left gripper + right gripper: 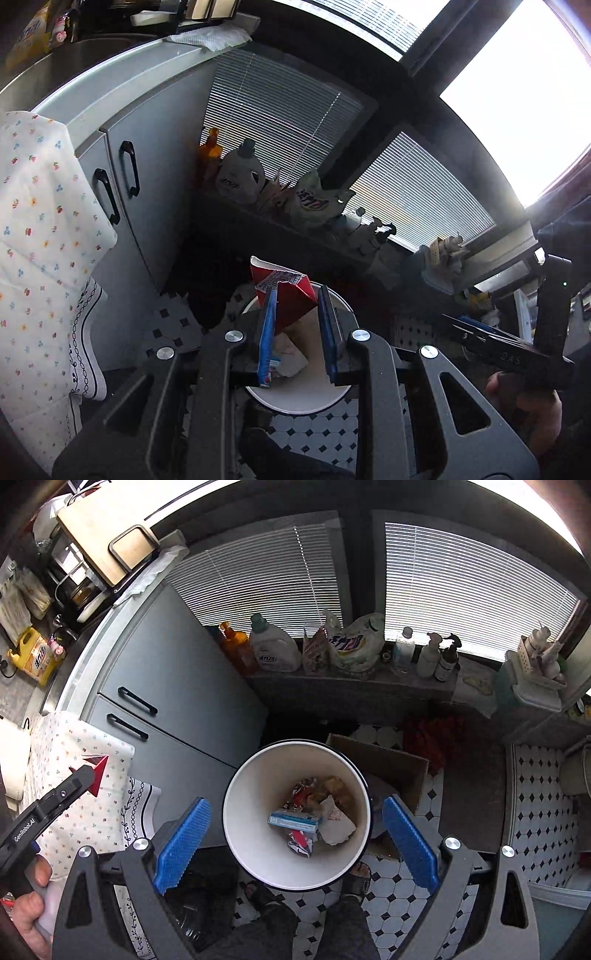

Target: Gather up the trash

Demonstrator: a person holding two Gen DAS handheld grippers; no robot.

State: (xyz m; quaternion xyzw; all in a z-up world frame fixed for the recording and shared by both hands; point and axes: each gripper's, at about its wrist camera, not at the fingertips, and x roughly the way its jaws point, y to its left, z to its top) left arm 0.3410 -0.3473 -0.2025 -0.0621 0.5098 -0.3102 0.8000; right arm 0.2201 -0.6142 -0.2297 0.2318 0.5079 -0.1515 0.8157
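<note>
Holding a folded red carton [286,295] between its blue ridged pads, the left gripper [297,332] hangs over the round white bin [258,864] at lower centre. The right gripper [295,845] stands wide and empty above the bin's mouth, crumpled wrappers [314,812] lying inside. A brown cardboard box [384,764] touches the bin's right rim; a floral cloth [81,797] drapes at left.
</note>
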